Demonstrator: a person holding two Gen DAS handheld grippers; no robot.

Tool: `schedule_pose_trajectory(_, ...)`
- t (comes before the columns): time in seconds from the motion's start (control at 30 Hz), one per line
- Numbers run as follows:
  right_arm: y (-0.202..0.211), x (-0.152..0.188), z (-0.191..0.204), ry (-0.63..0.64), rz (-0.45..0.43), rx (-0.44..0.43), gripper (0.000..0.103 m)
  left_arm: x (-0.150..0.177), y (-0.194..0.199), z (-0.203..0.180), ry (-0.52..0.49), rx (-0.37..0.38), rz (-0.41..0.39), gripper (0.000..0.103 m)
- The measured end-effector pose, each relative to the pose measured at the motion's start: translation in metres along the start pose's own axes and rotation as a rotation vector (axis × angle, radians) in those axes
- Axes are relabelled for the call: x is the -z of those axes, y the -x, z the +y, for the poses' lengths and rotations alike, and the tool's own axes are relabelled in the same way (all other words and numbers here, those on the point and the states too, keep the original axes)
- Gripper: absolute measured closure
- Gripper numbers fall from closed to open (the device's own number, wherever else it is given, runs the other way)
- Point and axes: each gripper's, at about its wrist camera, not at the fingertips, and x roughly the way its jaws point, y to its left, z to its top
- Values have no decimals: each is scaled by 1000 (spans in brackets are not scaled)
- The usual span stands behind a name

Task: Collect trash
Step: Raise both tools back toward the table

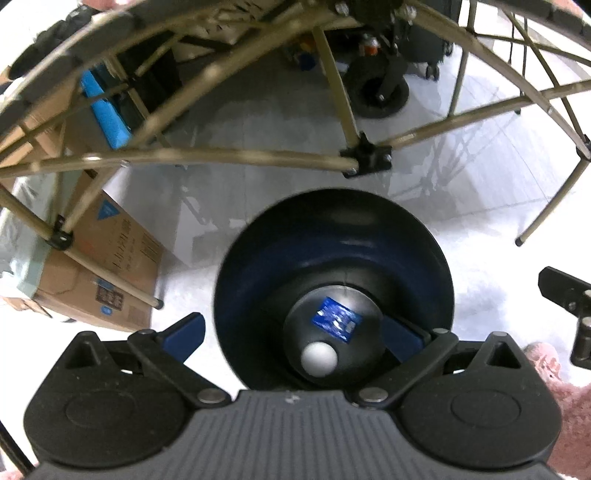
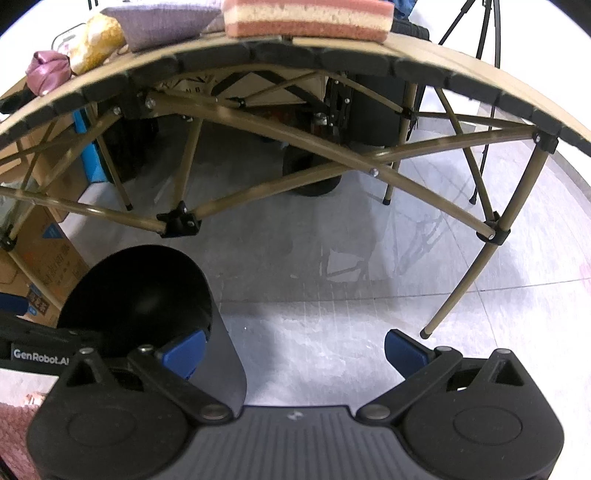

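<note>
While we hold the bin (image 1: 332, 288) low over the floor (image 1: 480, 206), the left gripper (image 1: 295, 332) pinches its rim: one blue pad (image 1: 402, 336) shows inside the bin wall, the other (image 1: 188, 332) outside it. Two pieces of trash lie at the bin's bottom, one blue wrapper (image 1: 338, 319) and one white ball (image 1: 318, 359). The right gripper (image 2: 293, 350) hangs just beside the bin (image 2: 136, 295), to its right, fingers spread and empty. What is left to collect sits on the worktop (image 2: 424, 51), above and ahead of both grippers: from the right wrist view we count one pink striped sponge (image 2: 308, 16), one grey cloth (image 2: 162, 22), one yellow crumpled wrapper (image 2: 98, 38) and one pink crumpled wrapper (image 2: 48, 70); which of these count as trash we cannot say for certain. The crumpled wrappers lie up and to the left of the right gripper, the sponge straight ahead with its long axis running along the worktop's edge. We judge that the free right gripper is the one to reach up, while the left keeps the bin below the edge.
</note>
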Motion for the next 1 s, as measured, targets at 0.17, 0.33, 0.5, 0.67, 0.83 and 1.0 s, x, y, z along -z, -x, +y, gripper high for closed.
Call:
schedule_pose_trajectory(0.17, 13, -1, 0, -4, -43, -13, 0, 5, 17, 7, 0, -12, -64, 0)
schedule_pose_trajectory(0.33, 28, -3, 0, 0, -83, -23, 0, 8, 37, 14, 12, -23, -128, 0)
schedule_pose_trajectory(0.5, 53, -5, 4, 16, -148, -48, 0, 9, 60, 21, 35, -23, -201, 0)
schedule_pose_trajectory(0.67, 82, -8, 8, 32, -227, -92, 0, 9, 81, 28, 68, -38, -272, 0)
schedule_pose_trajectory(0.83, 109, -16, 15, 45, -337, -128, 0, 5, 106, 33, 95, -41, -351, 0)
schedule_pose_trajectory(1.0, 120, -30, 19, 61, -417, -136, 0, -5, 118, 39, 114, -48, -419, 0)
